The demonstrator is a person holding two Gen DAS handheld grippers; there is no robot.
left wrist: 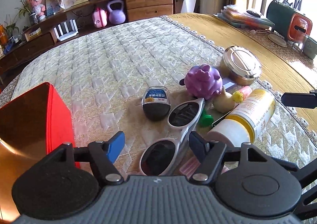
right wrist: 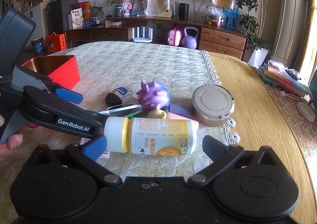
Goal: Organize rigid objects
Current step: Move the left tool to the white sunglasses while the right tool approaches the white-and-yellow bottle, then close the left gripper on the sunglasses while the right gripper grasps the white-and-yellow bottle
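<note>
Sunglasses [left wrist: 174,134] with a white frame and dark lenses lie on the quilted desk [left wrist: 118,61] directly between the spread blue fingers of our left tool [left wrist: 156,145], which gapes wide and grips nothing. Just right of them a white and yellow supplement bottle [right wrist: 158,136] lies on its side, and our right tool [right wrist: 154,147] sits just in front of it, fingers wide apart on either side, not touching it as far as we can tell.

Behind the sunglasses rests a small dark oval case [left wrist: 156,103] with a blue label. Beside that case stands a purple spiky toy figure [left wrist: 204,81], and farther right a round metal tin [right wrist: 213,107] sits at the lace edge of the quilted cover (where a yellow cloth begins). A small green piece [left wrist: 206,120] and a yellow flower piece [left wrist: 237,96] lie among the cluster.

An open red box [right wrist: 63,74] stands at the left, well apart from the pile.
</note>
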